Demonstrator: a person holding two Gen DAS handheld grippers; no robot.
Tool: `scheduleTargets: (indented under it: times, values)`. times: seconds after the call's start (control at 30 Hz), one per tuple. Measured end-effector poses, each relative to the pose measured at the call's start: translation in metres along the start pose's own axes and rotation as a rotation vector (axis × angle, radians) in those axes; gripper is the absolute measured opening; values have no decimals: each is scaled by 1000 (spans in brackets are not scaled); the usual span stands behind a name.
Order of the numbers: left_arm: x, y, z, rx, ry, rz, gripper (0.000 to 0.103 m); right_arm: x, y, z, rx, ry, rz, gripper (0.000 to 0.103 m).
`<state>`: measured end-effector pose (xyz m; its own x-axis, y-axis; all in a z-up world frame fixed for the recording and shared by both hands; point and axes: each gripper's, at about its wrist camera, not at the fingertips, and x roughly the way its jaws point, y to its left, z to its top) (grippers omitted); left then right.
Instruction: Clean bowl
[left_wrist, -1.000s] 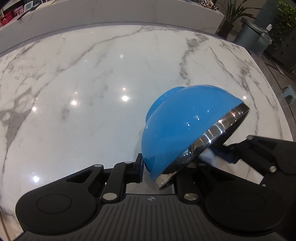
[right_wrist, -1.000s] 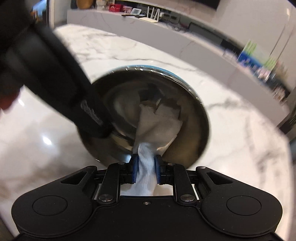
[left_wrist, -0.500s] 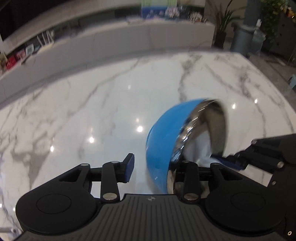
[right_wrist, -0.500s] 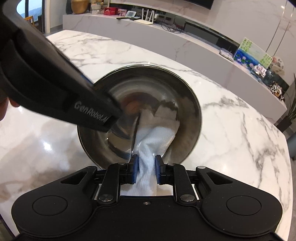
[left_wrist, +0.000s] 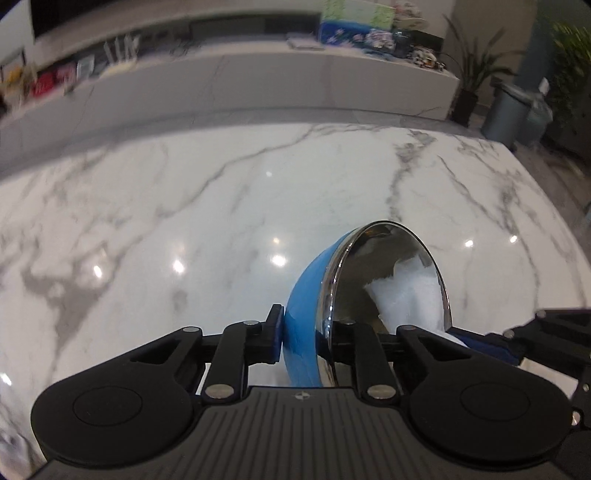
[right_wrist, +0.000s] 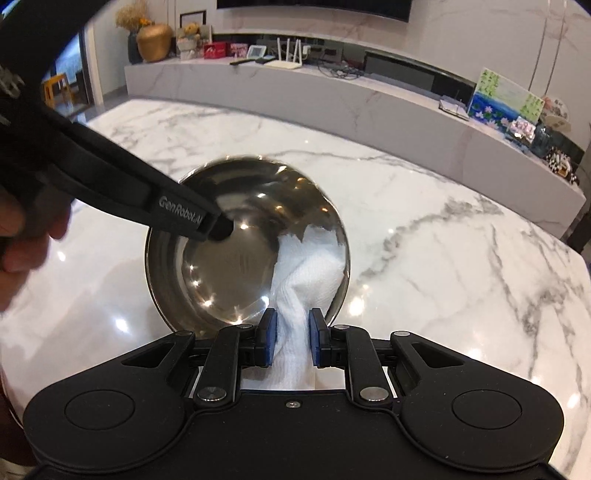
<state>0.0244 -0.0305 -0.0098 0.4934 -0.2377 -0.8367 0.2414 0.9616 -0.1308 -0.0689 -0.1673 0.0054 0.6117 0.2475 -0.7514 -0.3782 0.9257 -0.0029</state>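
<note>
The bowl (left_wrist: 301, 332) is held tipped on edge above the marble table (left_wrist: 184, 221), its wall clamped between the 2 pads of the left gripper (left_wrist: 304, 338) — 1 pad on the blue outside, the other inside the steel rim. These jaws have just been closing, with the bowl wall between them. Only the left wrist view shows that blue outer shell; from the right wrist view the bowl (right_wrist: 221, 266) is seen purely as a mirrored steel hollow directly ahead of the tool. The right gripper (right_wrist: 289, 341) is narrowed tight on a white cloth (right_wrist: 295, 354), whose free end is pressed against the inner wall on the right. The left gripper's finger (right_wrist: 177, 212) is seen there from the side — reaching over the rim from the left, with a hand (right_wrist: 22, 240) behind it.
</note>
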Motion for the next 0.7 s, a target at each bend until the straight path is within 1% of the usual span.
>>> scheduleTargets:
  times: [0.13, 0.17, 0.27, 0.3, 0.33, 0.43, 0.57, 0.63, 0.7]
  values:
    - [10, 14, 4, -70, 71, -71, 16, 1, -10, 18, 6, 6, 8, 16]
    - [13, 16, 4, -81, 88, -89, 17, -2, -8, 19, 6, 9, 10, 16]
    - [19, 20, 6, -106, 122, -134, 17, 1, -10, 33, -10, 50, 25, 16]
    - [21, 20, 6, -108, 129, -143, 17, 5, -7, 39, -42, 74, 22, 16]
    - [21, 21, 6, -105, 134, -147, 17, 9, -4, 44, -75, 99, 18, 16]
    - [22, 21, 6, -95, 149, -156, 17, 24, -4, 53, -95, 146, 26, 15]
    - [27, 28, 6, -130, 173, -177, 18, 37, -6, 54, -92, 165, 60, 15]
    - [28, 29, 5, -131, 179, -168, 19, 43, -6, 52, -95, 174, 80, 15]
    - [27, 28, 5, -116, 176, -136, 19, 47, -3, 51, -103, 183, 90, 15]
